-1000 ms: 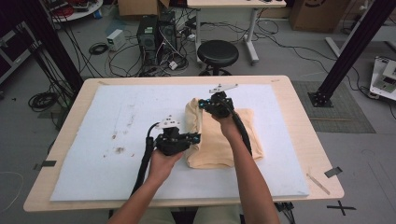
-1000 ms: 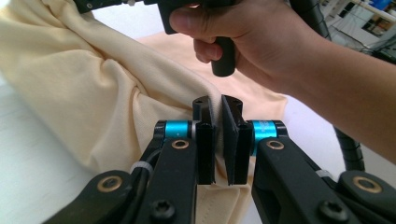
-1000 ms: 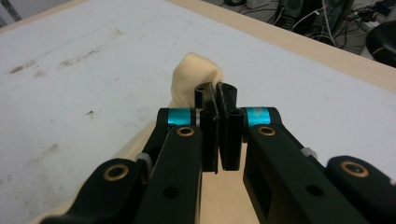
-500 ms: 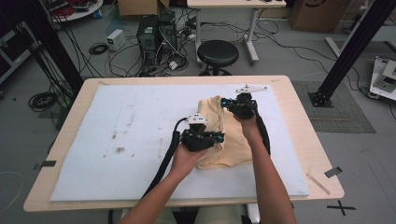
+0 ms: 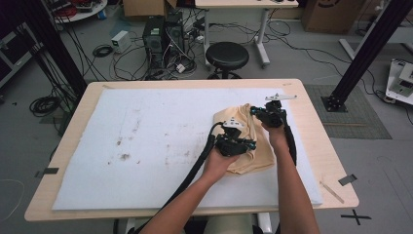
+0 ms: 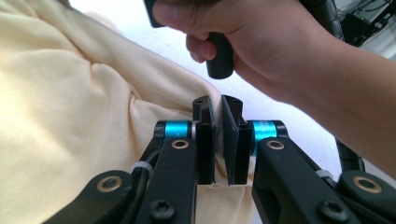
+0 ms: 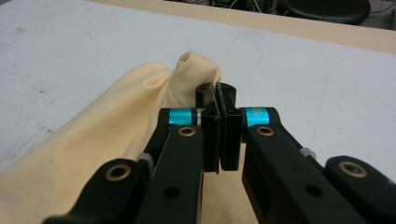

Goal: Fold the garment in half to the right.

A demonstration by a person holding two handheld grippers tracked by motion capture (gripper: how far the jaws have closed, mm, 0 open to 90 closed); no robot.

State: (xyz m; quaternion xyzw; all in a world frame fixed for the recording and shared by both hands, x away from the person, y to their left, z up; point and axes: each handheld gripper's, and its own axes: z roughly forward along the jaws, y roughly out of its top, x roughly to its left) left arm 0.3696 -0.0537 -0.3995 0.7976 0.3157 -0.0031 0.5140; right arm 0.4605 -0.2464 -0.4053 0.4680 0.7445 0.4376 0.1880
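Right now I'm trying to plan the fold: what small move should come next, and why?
Probably lower both grippers and lay the cloth flat on the white mat. The left gripper and right gripper are each shut on a cloth edge, and it sits bunched between them near the mat's right side.

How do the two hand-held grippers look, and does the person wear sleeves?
Both the left hand-held gripper and the right hand-held gripper are black, with blue cylinders beside the jaws, brass-coloured pivot rings and thick black cables. Each carries a grey plate on top. The forearms are bare, no sleeves.

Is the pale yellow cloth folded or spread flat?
Bunched, not flat: the pale yellow cloth lies heaped in folds, both grippers pinching its edges.
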